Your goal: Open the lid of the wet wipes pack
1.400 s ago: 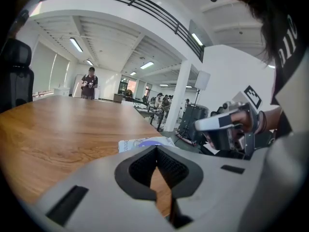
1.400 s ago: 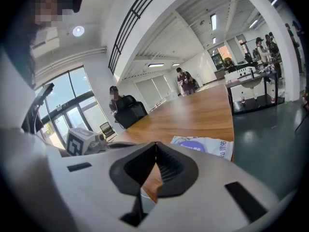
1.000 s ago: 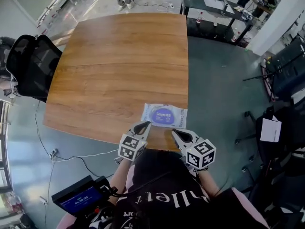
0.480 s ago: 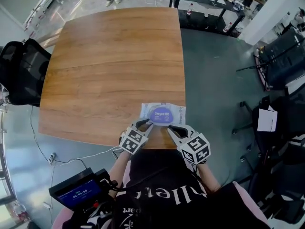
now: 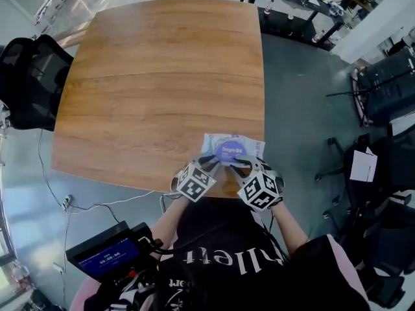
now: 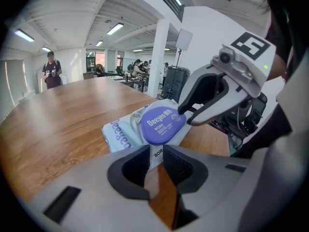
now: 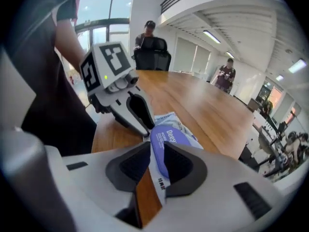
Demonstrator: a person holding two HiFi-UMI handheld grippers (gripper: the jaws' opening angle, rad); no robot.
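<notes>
A white wet wipes pack (image 5: 232, 148) with a round purple lid (image 5: 228, 151) lies at the near edge of the wooden table (image 5: 162, 76). My left gripper (image 5: 211, 160) holds the pack's near left edge; in the left gripper view the pack's white edge (image 6: 155, 151) sits in the narrow gap of my left gripper (image 6: 154, 161). My right gripper (image 5: 242, 162) meets the lid from the right. In the right gripper view the purple lid (image 7: 166, 139) runs between the jaws of my right gripper (image 7: 155, 164). The lid looks flat on the pack.
A black office chair (image 5: 29, 76) stands at the table's left side. A dark desk (image 5: 292, 8) with small items is beyond the far right corner. Cables (image 5: 97, 203) trail on the floor by the near edge. People (image 6: 50, 69) stand far off.
Both grippers have moved forward from the table's near edge onto the pack and closed from open, the left on the pack's edge and the right on the lid.
</notes>
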